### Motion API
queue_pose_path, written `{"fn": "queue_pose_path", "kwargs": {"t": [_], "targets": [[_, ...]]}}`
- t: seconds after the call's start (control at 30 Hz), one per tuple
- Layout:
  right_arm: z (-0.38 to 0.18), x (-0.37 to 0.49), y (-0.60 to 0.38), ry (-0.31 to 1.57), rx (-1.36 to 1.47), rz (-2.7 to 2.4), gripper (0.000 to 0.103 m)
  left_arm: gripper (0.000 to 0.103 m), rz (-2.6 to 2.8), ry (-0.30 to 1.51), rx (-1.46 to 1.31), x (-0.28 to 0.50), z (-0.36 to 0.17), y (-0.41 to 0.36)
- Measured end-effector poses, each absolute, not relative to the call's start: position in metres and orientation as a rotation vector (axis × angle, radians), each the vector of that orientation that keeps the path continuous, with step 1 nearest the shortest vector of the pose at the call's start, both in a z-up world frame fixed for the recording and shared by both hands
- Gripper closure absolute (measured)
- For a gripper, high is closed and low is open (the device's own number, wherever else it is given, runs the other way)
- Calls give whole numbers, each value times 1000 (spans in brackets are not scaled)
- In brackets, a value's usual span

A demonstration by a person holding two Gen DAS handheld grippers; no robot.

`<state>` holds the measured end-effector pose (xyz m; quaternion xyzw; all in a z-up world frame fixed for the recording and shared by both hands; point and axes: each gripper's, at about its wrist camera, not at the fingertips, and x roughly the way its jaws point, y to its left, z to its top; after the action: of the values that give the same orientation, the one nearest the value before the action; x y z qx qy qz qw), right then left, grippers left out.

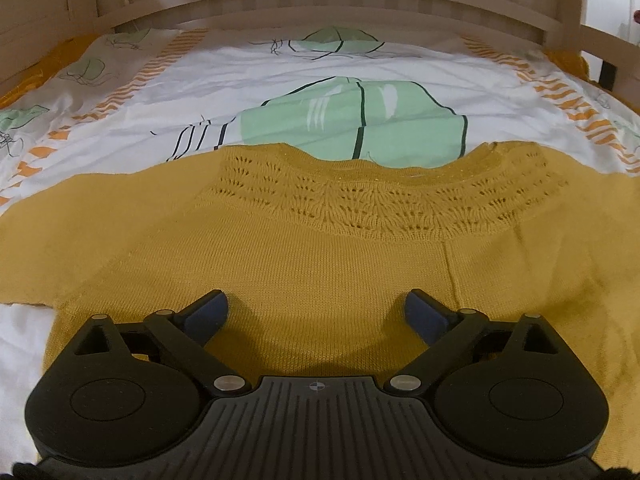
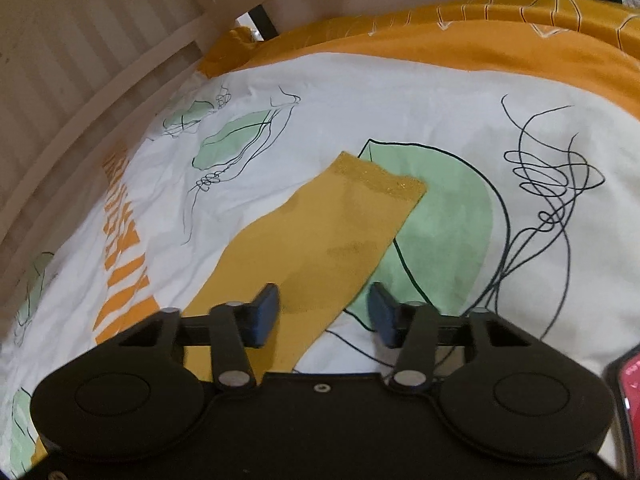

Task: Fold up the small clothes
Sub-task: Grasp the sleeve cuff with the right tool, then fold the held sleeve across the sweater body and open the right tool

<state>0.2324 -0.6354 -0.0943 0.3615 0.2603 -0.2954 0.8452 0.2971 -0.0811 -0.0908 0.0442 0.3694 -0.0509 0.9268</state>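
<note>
The black left gripper hangs with jaws spread wide over the mustard-yellow knitted sweater, gripping nothing. The black right gripper stands part open around the sweater's sleeve, pads not pressing. The sweater lies flat on the white leaf-patterned bedsheet; beyond it rises a pale wooden slatted headboard.

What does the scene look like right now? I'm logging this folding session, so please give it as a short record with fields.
surface: bedspread, white with green and orange print
garment: mustard knit sweater, spread flat, neckline away from the left camera
sleeve: lies flat, cuff away from the right camera
left gripper: open, over the sweater body, holding nothing
right gripper: open, jaws either side of the sleeve edge, not pressing it
folds made: none visible
</note>
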Motion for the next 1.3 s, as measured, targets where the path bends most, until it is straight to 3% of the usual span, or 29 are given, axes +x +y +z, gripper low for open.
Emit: {"fn": "queue_pose_path", "kwargs": {"t": [0.03, 0.1, 0.2, 0.4, 0.53, 0.77, 0.93, 1.13, 1.3], "targets": [[-95, 234, -637, 548, 768, -620, 58, 5, -105, 757, 91, 297, -91, -81], [-95, 238, -639, 540, 777, -602, 83, 5, -104, 756, 92, 297, -92, -81], [-84, 243, -634, 543, 738, -602, 88, 4, -103, 757, 93, 297, -92, -82], [-30, 254, -589, 487, 603, -461, 89, 7, -125, 797, 73, 302, -86, -76], [13, 266, -535, 456, 496, -316, 89, 17, -156, 857, 26, 305, -71, -66], [58, 286, -411, 451, 419, -14, 89, 18, -205, 817, -55, 291, -33, -34], [53, 299, -323, 501, 367, 156, 89, 18, -221, 797, -102, 282, -14, -1], [8, 301, -230, 612, 268, 285, 89, 18, -201, 807, -113, 273, -11, 34], [-33, 291, -188, 697, 181, 292, 80, 19, -186, 832, -154, 272, -14, 56]]}}
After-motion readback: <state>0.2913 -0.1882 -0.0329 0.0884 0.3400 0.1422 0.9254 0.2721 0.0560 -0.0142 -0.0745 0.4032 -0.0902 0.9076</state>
